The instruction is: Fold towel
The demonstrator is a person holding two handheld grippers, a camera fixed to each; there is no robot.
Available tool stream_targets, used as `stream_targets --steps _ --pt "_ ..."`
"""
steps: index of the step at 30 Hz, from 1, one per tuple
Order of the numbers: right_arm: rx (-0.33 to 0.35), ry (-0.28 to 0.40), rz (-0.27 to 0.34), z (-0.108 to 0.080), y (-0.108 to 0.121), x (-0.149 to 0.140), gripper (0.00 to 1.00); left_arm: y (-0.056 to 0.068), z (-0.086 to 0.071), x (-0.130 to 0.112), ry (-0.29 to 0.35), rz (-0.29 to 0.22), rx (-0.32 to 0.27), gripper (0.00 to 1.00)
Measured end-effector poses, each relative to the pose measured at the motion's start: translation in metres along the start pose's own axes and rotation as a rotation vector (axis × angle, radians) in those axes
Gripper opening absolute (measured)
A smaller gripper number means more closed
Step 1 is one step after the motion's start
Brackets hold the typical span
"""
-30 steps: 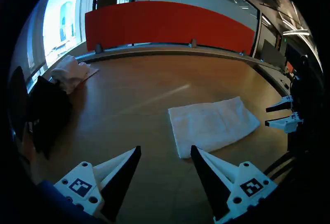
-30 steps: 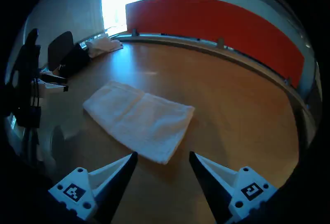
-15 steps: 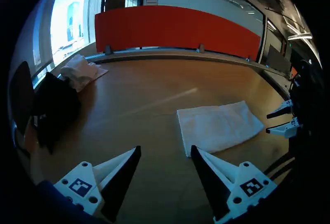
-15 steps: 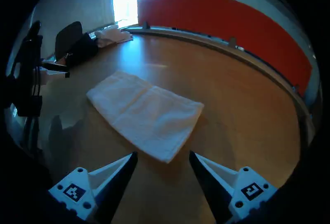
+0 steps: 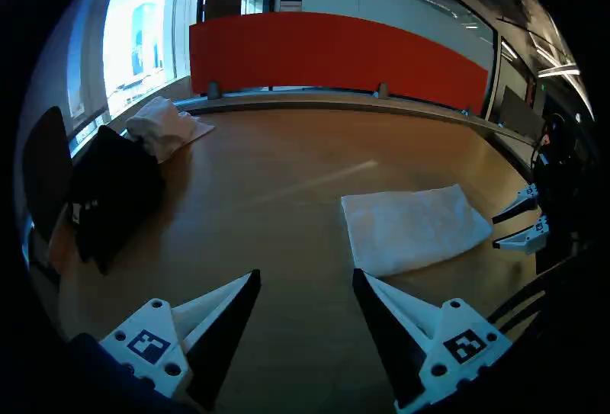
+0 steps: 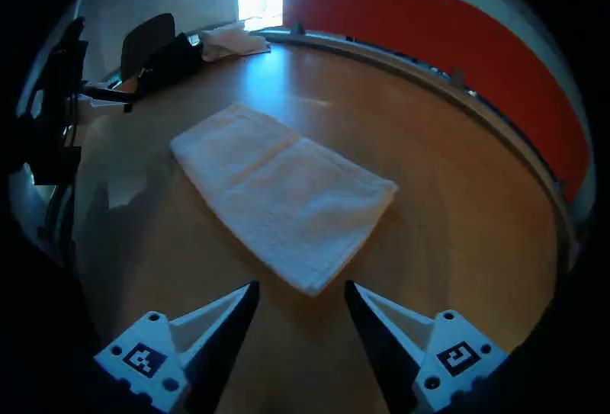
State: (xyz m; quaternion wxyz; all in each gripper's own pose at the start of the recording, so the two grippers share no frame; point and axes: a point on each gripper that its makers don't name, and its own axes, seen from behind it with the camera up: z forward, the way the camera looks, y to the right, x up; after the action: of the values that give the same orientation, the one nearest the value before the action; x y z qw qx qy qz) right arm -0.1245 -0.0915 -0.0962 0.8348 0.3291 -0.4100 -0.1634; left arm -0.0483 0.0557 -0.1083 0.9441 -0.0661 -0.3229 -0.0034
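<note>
My left gripper (image 5: 305, 273) hangs wide open and empty over the wooden table (image 5: 290, 155). My right gripper (image 6: 301, 284) is just as wide and also empty. The folded white towel (image 6: 282, 189) lies flat between them, well short of the table's far edge. Its long axis runs from one gripper toward the other, with a corner pointing at my right one. By the left edge sits what may be a black bag (image 5: 114, 193), contents hidden.

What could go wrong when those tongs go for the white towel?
The open right tongs hover by the near corner of the white terry towel, which looks already doubled; pinching only its top layer might pull the fold open. On the smooth wooden tabletop, a nudge could slide it instead.
</note>
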Motion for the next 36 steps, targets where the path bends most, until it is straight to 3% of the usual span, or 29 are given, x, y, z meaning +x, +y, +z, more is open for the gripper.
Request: stream_targets --steps 14,26,36 --pt "0.029 -0.041 -0.014 0.003 0.006 -0.003 0.49 -0.011 -0.008 -0.007 -0.007 -0.005 0.016 0.89" --pt "0.036 -0.064 -0.011 0.004 0.006 -0.007 0.08 -0.014 -0.008 -0.006 -0.008 0.0 0.016 0.89" --pt "0.024 -0.068 0.003 0.001 0.005 -0.004 0.08 -0.015 -0.009 -0.007 -0.012 -0.001 0.017 0.89"
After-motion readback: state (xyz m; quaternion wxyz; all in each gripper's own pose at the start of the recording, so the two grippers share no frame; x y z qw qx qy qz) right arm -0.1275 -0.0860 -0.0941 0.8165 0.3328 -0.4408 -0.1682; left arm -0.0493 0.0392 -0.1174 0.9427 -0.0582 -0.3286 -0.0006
